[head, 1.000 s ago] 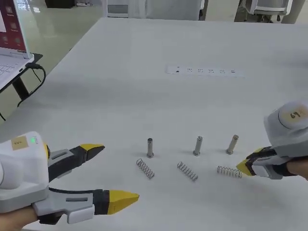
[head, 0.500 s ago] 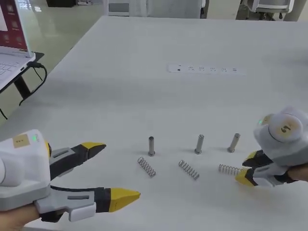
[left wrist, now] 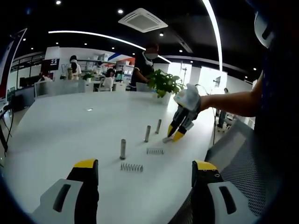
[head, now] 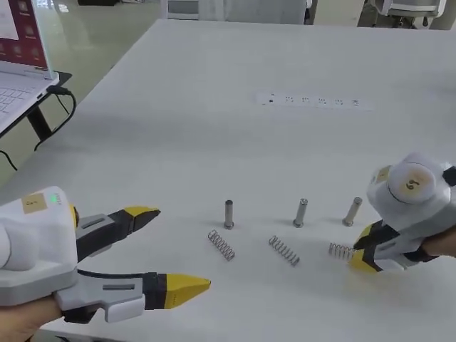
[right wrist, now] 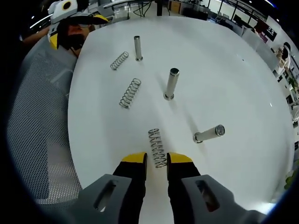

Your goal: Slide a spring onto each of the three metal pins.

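1. Springs first: the left spring (head: 221, 244), middle spring (head: 284, 251) and right spring (head: 340, 250), all small coils of silvery steel wire, lie flat on the white tabletop (head: 214, 128). Each is just in front of its own pin, so we guess they're laid out one per pin. None is on a pin yet.
2. Short silvery metal posts stand in a row behind them: left pin (head: 229, 213), middle pin (head: 302, 212), right pin (head: 353, 211). They look upright, stand apart from each other and have bare tops, which should let a spring drop over from above.
3. Our grey, yellow-tipped right gripper (head: 360, 253) is down at the table on the right spring. In the right gripper view its jaws are almost together, with the near end of that spring between them. We honestly can't tell if they're pinching it or just bracketing it. The spring lies on the table either way.
4. Taking it by one end makes sense to us, since the far end is left open to thread onto the right pin just beside it.
5. Our matching left gripper (head: 178, 249) hovers low on the left with its jaws wide apart and nothing in them. It's well clear of the right one and faces the other two springs.
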Motion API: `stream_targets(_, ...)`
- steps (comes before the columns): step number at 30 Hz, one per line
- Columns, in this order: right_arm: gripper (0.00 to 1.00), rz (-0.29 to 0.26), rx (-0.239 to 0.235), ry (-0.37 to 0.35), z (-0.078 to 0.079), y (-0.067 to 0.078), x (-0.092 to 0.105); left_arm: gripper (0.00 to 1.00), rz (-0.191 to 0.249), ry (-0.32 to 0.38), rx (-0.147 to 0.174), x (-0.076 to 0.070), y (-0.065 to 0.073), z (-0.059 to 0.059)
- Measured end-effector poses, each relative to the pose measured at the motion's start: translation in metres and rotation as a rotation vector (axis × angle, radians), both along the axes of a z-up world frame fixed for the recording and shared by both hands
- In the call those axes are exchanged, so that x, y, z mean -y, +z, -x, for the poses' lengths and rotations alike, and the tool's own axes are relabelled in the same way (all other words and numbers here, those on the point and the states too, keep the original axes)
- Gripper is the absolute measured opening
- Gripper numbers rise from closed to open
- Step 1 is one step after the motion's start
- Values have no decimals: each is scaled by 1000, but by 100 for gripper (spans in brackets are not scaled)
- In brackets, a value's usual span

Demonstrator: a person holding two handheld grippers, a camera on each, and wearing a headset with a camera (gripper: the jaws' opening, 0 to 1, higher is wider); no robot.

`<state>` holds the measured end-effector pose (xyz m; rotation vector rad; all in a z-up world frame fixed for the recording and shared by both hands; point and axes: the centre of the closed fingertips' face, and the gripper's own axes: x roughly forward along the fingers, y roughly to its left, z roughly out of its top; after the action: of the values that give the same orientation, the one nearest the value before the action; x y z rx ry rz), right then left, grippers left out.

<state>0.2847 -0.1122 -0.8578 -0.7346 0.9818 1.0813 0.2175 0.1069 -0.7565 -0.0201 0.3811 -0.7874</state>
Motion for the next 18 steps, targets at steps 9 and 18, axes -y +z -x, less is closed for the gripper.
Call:
stream_targets(9,9,34,-18,50,3,-2,0,78,-3,-3,4,-1,0,0)
stream_targets(18,8,19,-24,38,10,6,-3,76,-9,-20,12,-3,7,7)
